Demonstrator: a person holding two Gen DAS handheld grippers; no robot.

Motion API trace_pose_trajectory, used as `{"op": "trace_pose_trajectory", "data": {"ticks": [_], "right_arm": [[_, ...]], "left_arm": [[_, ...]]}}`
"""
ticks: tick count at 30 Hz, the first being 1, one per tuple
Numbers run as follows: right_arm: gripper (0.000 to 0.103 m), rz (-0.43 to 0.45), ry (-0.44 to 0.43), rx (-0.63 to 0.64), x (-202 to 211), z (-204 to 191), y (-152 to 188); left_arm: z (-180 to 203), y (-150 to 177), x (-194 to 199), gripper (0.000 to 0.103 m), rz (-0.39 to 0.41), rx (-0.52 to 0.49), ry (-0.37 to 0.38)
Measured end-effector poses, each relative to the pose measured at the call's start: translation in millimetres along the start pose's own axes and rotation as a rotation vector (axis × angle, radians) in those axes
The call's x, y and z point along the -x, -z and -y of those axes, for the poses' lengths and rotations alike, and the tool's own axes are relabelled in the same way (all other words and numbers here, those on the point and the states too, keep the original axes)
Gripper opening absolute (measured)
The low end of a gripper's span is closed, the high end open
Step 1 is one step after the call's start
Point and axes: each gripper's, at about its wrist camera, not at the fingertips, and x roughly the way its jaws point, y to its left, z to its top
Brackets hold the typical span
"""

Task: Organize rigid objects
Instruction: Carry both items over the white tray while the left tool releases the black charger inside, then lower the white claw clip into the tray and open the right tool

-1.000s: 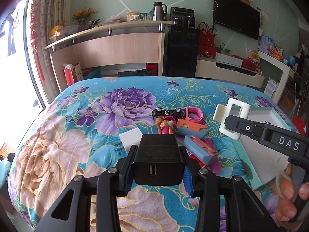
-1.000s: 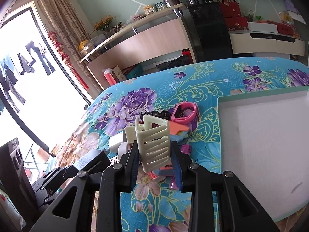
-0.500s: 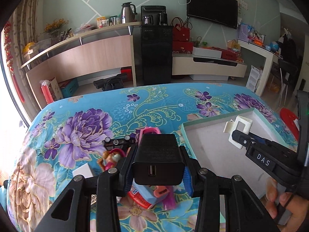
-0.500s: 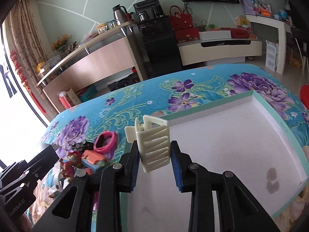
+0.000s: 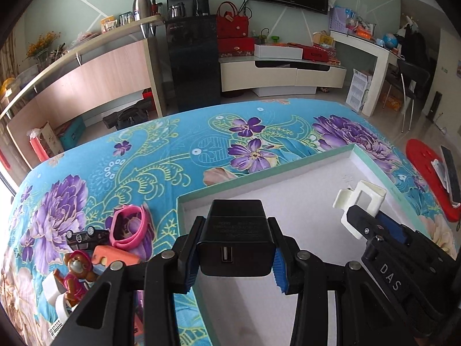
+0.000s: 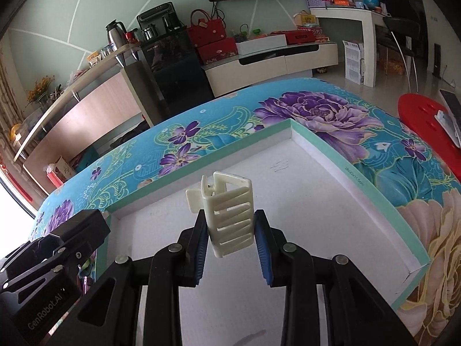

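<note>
You've swung both grippers off the toy pile (image 5: 95, 248) over the tray (image 6: 317, 144) — left gripper (image 5: 236, 248) jaws clenching the charger (image 5: 236, 239), right gripper (image 6: 230, 230) jaws the hair clip (image 6: 230, 216).

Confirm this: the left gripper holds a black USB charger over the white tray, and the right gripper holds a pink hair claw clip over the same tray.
One detail is wrong: the hair claw clip in the right gripper is cream-white, not pink, as the right wrist view shows. The rest stands: the left gripper holds the black USB charger over the white tray, and the clip is over that tray too.
</note>
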Motion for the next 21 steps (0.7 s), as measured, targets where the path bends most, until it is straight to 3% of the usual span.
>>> {"op": "trace_pose_trajectory", "data": {"ticks": [12,21], "right_arm": [[0.033,-0.020,0.024,-0.040,-6,19,-3],[0.033,-0.044,0.000,-0.025,-9,19,-1]], "left_arm": [[14,1,-36,0.044,-0.059,0.011,-0.048],[16,3,-40,0.045,-0.068,0.018,-0.080]]}}
